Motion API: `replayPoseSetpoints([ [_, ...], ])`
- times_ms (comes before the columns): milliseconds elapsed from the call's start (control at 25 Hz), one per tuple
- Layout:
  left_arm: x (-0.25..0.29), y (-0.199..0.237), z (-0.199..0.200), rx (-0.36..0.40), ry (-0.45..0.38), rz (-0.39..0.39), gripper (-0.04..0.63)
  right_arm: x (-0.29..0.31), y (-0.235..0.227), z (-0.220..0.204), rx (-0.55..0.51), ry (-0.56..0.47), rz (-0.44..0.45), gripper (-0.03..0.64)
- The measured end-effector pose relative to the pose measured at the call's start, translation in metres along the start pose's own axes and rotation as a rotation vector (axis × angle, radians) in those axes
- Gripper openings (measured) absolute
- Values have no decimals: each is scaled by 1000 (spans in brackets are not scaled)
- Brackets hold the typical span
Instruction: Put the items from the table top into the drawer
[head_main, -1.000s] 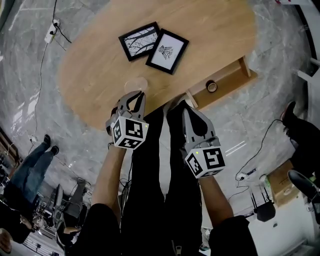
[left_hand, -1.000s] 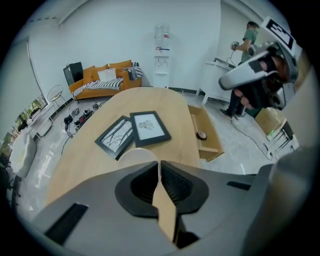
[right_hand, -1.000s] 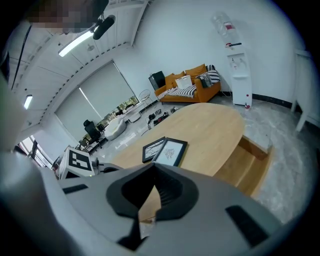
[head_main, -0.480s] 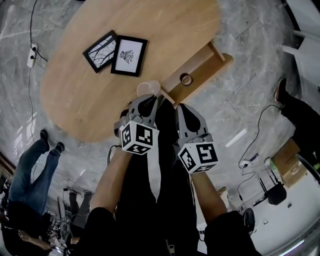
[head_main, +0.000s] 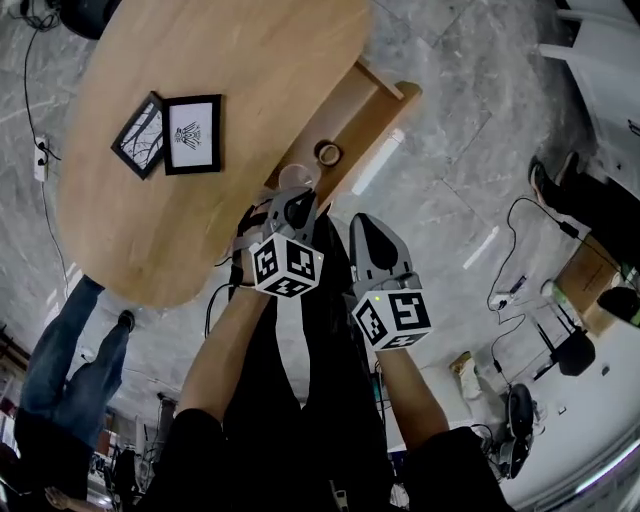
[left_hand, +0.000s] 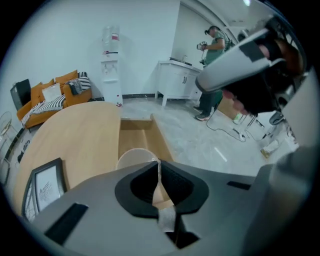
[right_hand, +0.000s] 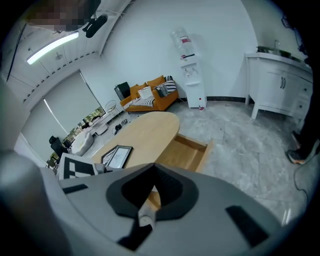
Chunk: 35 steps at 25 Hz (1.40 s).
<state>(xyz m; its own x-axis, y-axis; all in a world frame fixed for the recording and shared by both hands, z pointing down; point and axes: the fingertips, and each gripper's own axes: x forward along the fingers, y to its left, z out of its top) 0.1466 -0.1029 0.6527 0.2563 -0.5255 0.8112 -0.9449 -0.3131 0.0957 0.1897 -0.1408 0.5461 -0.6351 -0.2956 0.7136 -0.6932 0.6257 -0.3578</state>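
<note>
My left gripper (head_main: 293, 196) is shut on the wall of a clear plastic cup (head_main: 295, 177), pinching it by the rim. In the left gripper view the cup (left_hand: 131, 159) hangs over the table edge beside the open wooden drawer (left_hand: 135, 137). A tape roll (head_main: 327, 153) lies in the drawer (head_main: 362, 100). Two black picture frames (head_main: 192, 133) lie on the oval wooden table (head_main: 200, 60). Just right of the left one, my right gripper (head_main: 365, 226) is shut with nothing in it. In its own view the right gripper (right_hand: 152, 189) points toward the drawer (right_hand: 187, 152).
A person in jeans (head_main: 70, 350) stands at the table's near left. Cables and a power strip (head_main: 510, 290) lie on the marble floor to the right. Another person (left_hand: 212, 45) stands by white cabinets beyond the drawer. A water dispenser (left_hand: 111, 65) and a sofa (left_hand: 50, 95) stand at the far wall.
Both grippers have moved along the table edge toward the open drawer, the left one carrying the cup. The cup now hangs close to the tape roll.
</note>
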Motion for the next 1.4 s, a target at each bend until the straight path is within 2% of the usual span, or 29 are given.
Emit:
replayPoseSetpoints([
  [160,34,-18,-11,116,85,-13,28,-6,-20,-8,33,5,-29,9],
  [480,73,-23,-41,189,208,-26,28,-8,-35,-19,62,21,-39,9],
  [800,88,-26,-55,157,244,-50,29,-10,-37,-26,71,38,-38,9],
  [1000,95,-45,-62,122,252,-107,29,-12,-42,-23,62,37,-43,9],
  [1160,87,-48,-59,104,225,-126,80,-11,-41,-24,67,40,-41,9],
  [1280,76,-45,-50,100,197,-121,80,-9,-37,-24,67,44,-29,9],
  [1400,58,-37,-34,39,121,-106,80,-6,-28,-22,65,45,-15,8],
])
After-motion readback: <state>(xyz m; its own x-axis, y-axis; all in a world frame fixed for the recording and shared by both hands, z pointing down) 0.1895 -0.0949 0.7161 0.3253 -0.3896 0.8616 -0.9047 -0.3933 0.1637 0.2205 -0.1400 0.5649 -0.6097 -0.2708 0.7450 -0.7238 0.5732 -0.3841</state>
